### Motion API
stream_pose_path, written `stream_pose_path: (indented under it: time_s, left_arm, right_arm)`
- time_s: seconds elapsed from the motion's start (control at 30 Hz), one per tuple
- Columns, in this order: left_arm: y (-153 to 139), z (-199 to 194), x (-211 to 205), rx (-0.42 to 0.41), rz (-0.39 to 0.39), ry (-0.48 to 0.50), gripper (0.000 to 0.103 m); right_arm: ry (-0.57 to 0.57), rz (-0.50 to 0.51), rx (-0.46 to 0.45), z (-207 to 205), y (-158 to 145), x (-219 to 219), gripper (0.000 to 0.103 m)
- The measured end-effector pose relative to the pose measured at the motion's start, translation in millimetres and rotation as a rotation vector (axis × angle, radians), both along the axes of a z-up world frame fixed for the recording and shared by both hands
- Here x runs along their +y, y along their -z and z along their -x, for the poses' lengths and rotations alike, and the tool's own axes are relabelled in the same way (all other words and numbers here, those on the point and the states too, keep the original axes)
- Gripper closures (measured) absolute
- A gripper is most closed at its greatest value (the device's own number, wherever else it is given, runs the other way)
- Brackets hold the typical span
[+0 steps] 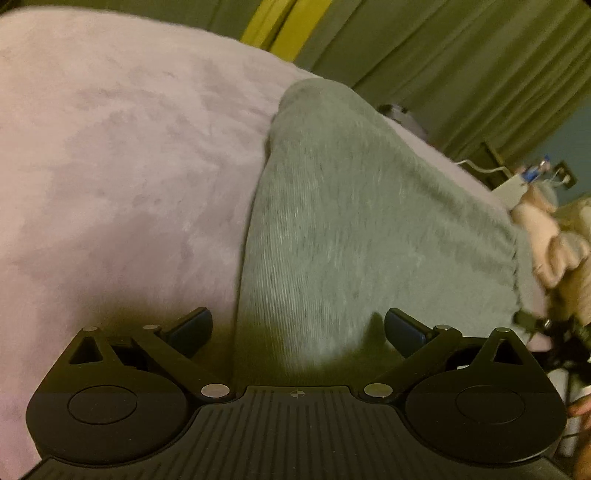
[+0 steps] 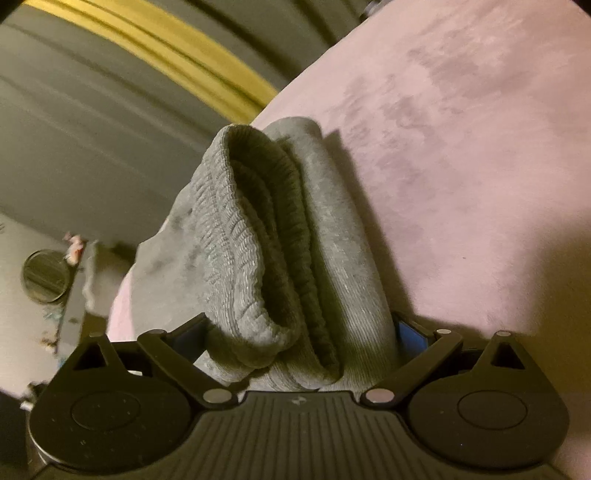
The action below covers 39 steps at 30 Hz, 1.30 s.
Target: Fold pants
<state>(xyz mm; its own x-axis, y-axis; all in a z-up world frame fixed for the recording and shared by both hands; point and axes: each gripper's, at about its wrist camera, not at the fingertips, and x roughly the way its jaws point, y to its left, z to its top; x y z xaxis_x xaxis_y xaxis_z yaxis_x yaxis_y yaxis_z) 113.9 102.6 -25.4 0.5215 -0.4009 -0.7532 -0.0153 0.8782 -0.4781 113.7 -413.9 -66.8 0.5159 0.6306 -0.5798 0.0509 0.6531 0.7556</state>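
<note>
Grey knit pants (image 1: 354, 221) lie on a pink plush blanket (image 1: 110, 155). In the left wrist view my left gripper (image 1: 297, 328) is open, its jaws wide apart, just above the near part of the pants, holding nothing. In the right wrist view the pants' ribbed waistband (image 2: 258, 258) bunches up in thick folds between the fingers of my right gripper (image 2: 299, 332). The blue pads (image 2: 412, 330) press against the bundle's sides. The rest of the pants drapes away over the blanket (image 2: 480, 147).
Grey curtains (image 1: 443, 55) with a yellow strip (image 1: 273, 33) hang behind the bed. A plush toy (image 1: 546, 240) and a bedside stand with cables (image 1: 517, 184) sit at the right. A round object (image 2: 46, 275) shows beyond the bed edge at left.
</note>
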Motion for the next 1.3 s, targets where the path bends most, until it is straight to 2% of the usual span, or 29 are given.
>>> stream_pose_path:
  time_s: [0.07,0.2,0.27,0.37,0.5,0.6,0.67,0.7,0.77,0.8,0.83,0.87,0.9,0.97,1.03,1.23,1.3]
  left_arm:
    - [3,-10,7,0.017,0.055,0.016,0.0]
    - [10,-31,12,0.052,0.157,0.059,0.0]
    - [13,-41,12,0.075,0.208,0.086,0.0]
    - [18,-54,5,0.114,0.26,0.139,0.0]
    - [25,-73,-10,0.139,0.245,0.2,0.0]
    - [29,-86,-12,0.189,0.275,0.15,0.0]
    - [27,-88,-13,0.186,0.292,0.117,0.001]
    - [25,-85,-18,0.161,0.266,0.128,0.012]
    - [22,-82,-32,0.121,0.129,0.165,0.03]
    - [20,-78,-38,0.099,0.105,0.173,0.038]
    - [17,-76,-39,0.086,0.109,0.172,0.044]
    - [14,-75,-39,0.086,0.118,0.166,0.057]
    - [10,-74,-40,0.085,0.123,0.159,0.066]
    - [-3,-74,-46,0.056,0.087,0.161,0.074]
    - [-15,-71,-47,0.019,0.075,0.162,0.078]
    - [-54,-72,-43,-0.094,0.143,0.142,0.079]
    - [-67,-77,-43,-0.129,0.122,0.132,0.079]
  right_arm:
    - [-0.031,-0.049,0.014,-11,4,-6,0.004]
    - [0.009,-0.201,0.076,-32,17,-21,0.004]
    - [0.01,-0.233,0.091,-43,22,-18,0.004]
    - [-0.046,-0.198,0.066,-57,21,-3,0.004]
    - [-0.062,-0.189,0.047,-69,18,12,0.004]
    - [-0.031,-0.188,0.051,-78,19,18,0.004]
    - [-0.033,-0.154,0.039,-80,16,26,0.004]
    - [-0.057,-0.103,0.016,-78,12,34,0.004]
    - [-0.106,0.059,-0.026,-75,-2,58,0.01]
    - [-0.136,0.163,-0.048,-72,-10,71,0.018]
    - [-0.156,0.226,-0.069,-71,-16,80,0.024]
    - [-0.166,0.268,-0.084,-69,-21,87,0.027]
    - [-0.162,0.279,-0.087,-69,-25,91,0.031]
    - [-0.15,0.289,-0.098,-68,-35,98,0.037]
    - [-0.135,0.284,-0.132,-65,-45,104,0.041]
    - [-0.143,0.236,-0.242,-77,-87,129,0.043]
    - [-0.133,0.212,-0.27,-84,-97,134,0.044]
